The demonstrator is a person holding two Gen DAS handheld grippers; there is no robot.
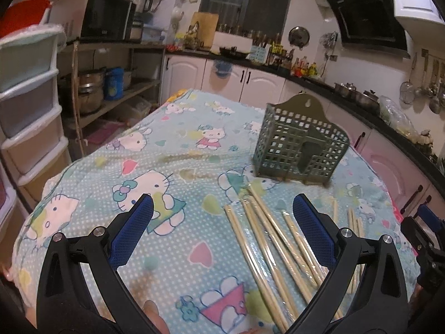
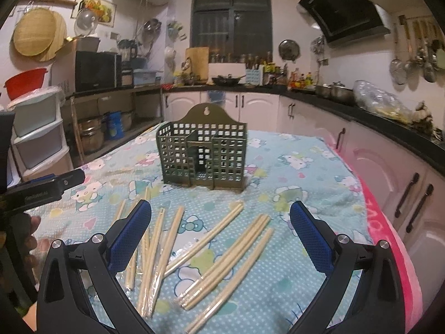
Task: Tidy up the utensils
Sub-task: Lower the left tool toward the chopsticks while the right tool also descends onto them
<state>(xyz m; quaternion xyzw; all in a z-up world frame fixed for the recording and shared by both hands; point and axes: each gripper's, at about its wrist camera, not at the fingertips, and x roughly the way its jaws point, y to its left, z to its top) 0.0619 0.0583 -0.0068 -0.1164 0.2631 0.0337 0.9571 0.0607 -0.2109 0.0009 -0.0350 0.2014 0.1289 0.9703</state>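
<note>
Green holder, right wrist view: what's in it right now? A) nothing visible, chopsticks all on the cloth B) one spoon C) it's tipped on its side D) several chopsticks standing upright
A: the green holder stands upright with only its own grid walls showing through, while the wrapped chopsticks lie scattered on the cloth in front of it.

Left hand-held gripper, right hand-held gripper, black frames, blue textured pads, silver screws

Pale wooden chopsticks, matt green plastic holder, printed cloth
</note>
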